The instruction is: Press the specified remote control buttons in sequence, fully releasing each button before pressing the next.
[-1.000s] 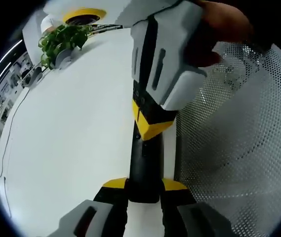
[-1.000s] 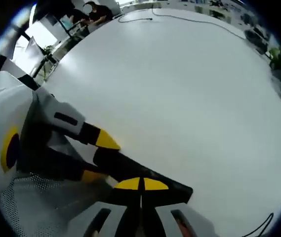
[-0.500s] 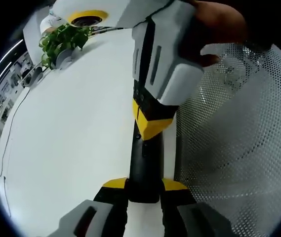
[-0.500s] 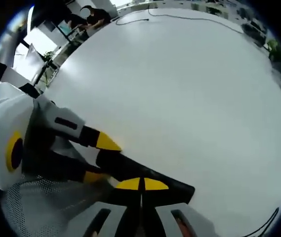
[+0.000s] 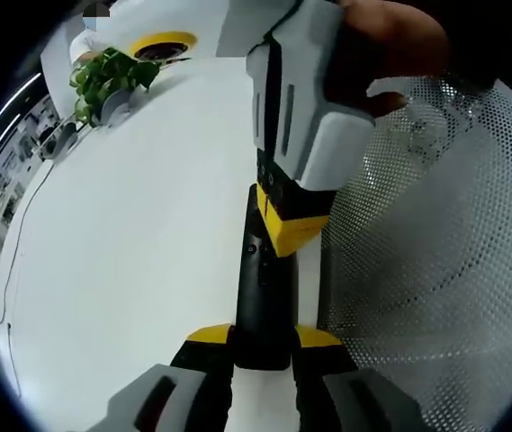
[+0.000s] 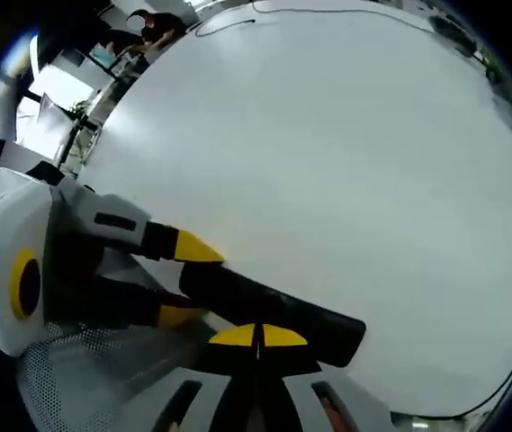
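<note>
Left gripper point(image 5: 262, 340) fingers clamp the near end of a black remote control point(image 5: 262, 297) above a white bench point(image 5: 130, 234) | right gripper point(image 5: 290, 229) fingers pinched together, yellow tips touching the remote's buttons | perforated mesh tray point(image 5: 426, 270) alongside | potted plant point(image 5: 107, 79) far off.

The far end of the long black remote control point(image 5: 262, 297) is hidden beneath the right gripper point(image 5: 293, 229). Its buttons are too small to read. The white perforated metal surface point(image 5: 435, 270) runs off the right edge.
</note>
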The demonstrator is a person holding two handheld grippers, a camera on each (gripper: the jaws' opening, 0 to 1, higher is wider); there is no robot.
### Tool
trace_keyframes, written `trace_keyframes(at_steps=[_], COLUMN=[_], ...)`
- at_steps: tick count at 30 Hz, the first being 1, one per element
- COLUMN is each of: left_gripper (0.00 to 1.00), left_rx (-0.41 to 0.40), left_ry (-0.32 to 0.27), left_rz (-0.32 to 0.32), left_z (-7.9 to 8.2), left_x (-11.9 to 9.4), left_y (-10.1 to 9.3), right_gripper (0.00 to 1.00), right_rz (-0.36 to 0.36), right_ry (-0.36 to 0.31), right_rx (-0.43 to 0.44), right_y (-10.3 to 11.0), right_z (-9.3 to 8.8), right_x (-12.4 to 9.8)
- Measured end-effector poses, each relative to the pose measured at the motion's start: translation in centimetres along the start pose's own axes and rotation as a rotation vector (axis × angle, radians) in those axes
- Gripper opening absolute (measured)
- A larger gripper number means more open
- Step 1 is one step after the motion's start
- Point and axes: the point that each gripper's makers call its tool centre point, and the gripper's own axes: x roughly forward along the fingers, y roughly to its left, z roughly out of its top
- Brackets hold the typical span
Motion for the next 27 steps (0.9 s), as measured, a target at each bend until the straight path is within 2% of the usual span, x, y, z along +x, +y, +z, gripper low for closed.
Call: trace_keyframes(at_steps=[9,12,27], left_gripper=[0.25,0.25,0.25], left_rx=[0.003,0.003,-0.005], left_ry=[0.0,0.0,-0.008], left_rz=[0.0,0.0,0.003], left_z=[0.0,-0.01,0.06], left_x=[0.0,0.0,-0.04], left_y=[-0.03,-0.03,-0.1], right_gripper=[0.0,0.0,0.0], right_rz=[-0.011,-0.03,-0.01], right_ry=[0.009,0.009,0.012], right_rx=[-0.024,-0.073,-0.049], right_y=[0.1,0.24,0.11], right_z=[-0.32,-0.4,-0.49], right_x=[0.26,0.29,0.22])
